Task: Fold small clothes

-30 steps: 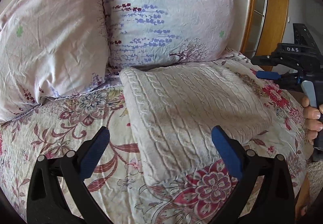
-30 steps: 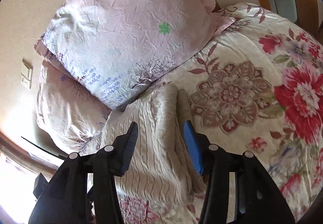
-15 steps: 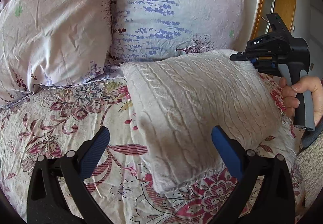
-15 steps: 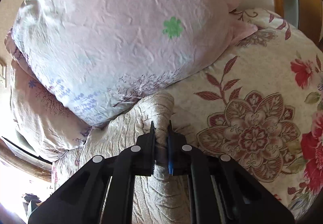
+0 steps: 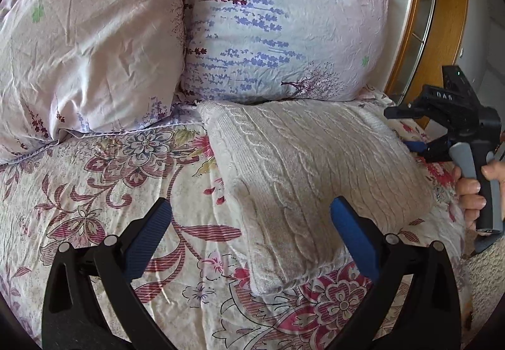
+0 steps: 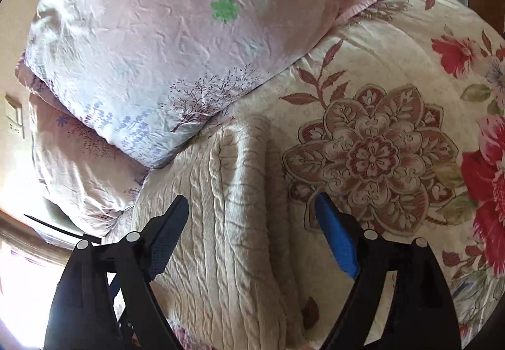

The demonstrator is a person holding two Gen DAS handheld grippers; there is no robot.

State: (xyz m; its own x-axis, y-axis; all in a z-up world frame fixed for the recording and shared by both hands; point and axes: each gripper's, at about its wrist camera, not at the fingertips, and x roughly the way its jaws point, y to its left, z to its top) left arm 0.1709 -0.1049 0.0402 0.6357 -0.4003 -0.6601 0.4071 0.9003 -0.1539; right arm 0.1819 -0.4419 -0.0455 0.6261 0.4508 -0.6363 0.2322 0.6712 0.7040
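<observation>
A cream cable-knit garment [image 5: 309,179] lies folded into a rectangle on the floral bedspread [image 5: 94,198], just below the pillows. My left gripper [image 5: 252,230] is open and empty, hovering over the garment's near left corner. My right gripper [image 6: 252,223] is open and empty above the garment's right edge [image 6: 240,192]; it also shows in the left wrist view [image 5: 419,141], held in a hand at the garment's far right side.
Two floral pillows [image 5: 88,34] [image 5: 284,28] stand against the headboard behind the garment. A wooden frame with glass [image 5: 423,34] is at the right of the bed. A wall switch [image 6: 14,116] shows at the left.
My right gripper shut on the garment's right edge and lifted it half a second ago. It has now opened and let go, and the garment lies flat again. My left gripper stayed open.
</observation>
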